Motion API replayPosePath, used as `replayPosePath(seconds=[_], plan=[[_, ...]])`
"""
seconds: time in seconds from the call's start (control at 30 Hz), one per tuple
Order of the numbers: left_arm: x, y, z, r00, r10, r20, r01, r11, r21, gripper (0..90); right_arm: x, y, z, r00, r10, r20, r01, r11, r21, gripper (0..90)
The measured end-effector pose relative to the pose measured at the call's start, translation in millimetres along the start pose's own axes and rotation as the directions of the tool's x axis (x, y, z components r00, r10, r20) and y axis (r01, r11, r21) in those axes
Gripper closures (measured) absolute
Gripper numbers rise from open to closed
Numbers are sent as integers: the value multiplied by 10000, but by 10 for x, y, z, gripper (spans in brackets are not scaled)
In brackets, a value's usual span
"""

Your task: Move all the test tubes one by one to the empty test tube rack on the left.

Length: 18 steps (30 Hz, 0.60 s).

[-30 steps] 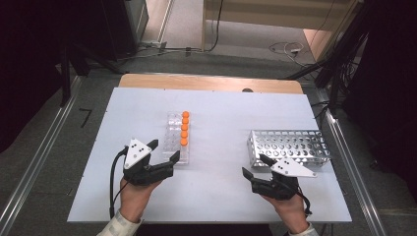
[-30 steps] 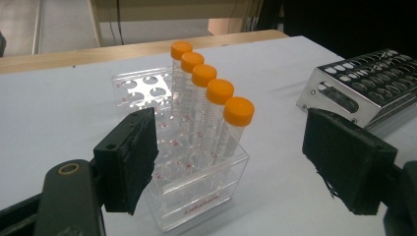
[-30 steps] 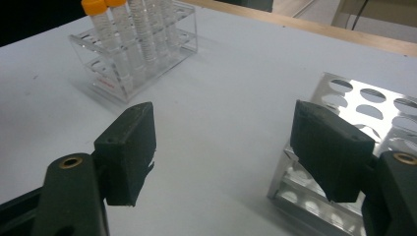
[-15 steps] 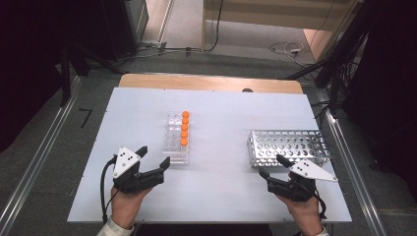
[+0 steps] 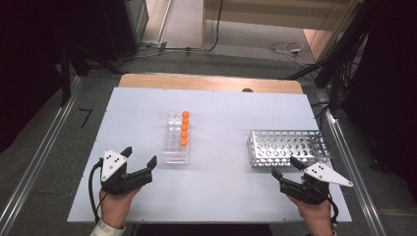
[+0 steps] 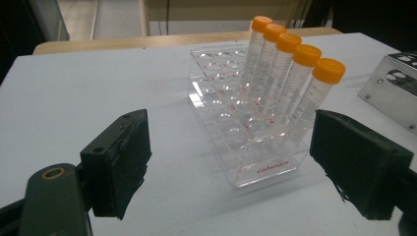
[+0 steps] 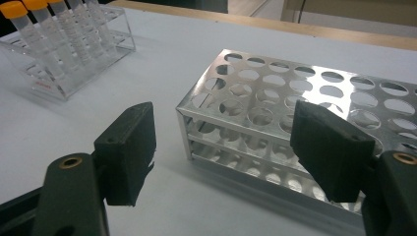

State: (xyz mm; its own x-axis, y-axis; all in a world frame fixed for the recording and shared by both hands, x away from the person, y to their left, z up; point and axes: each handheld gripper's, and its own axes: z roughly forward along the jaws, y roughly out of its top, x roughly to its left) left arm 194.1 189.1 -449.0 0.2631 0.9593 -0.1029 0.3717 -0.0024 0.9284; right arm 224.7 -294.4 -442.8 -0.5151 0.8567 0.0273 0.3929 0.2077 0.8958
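1. Standing mid-table, the clear rack holds five orange-capped tubes, probably all in its right row.
2. The left gripper has jaws apart, near-left of this rack.
3. The right gripper is also spread, before the metal rack.

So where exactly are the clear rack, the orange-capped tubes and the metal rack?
clear plastic rack (image 6: 265, 169): left gripper view, on its near front wall by the red lettering.
orange-capped tubes (image 6: 328, 69): left gripper view, on the nearest tube's cap.
metal rack (image 7: 275, 93): right gripper view, on its perforated top plate.
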Motion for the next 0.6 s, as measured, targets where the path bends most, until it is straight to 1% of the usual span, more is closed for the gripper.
replayPosePath(seconds=[0.2, 0.47, 0.6], plan=[[44, -4, -21, 9999, -25, -144, 25, 10000, 8, 158, -62, -34, -44, 9998, 48, 217, -48, 10000, 5, 239], [137, -17, -61, 9992, -143, -367, 143, 9999, -18, 156, -161, -80, -111, 9983, 249, 520, -249, 9997, -5, 239], [165, -27, -77, 9988, -166, -452, 166, 9999, 7, 147, -214, -102, -142, 9967, 283, 767, -284, 9996, 6, 239]])
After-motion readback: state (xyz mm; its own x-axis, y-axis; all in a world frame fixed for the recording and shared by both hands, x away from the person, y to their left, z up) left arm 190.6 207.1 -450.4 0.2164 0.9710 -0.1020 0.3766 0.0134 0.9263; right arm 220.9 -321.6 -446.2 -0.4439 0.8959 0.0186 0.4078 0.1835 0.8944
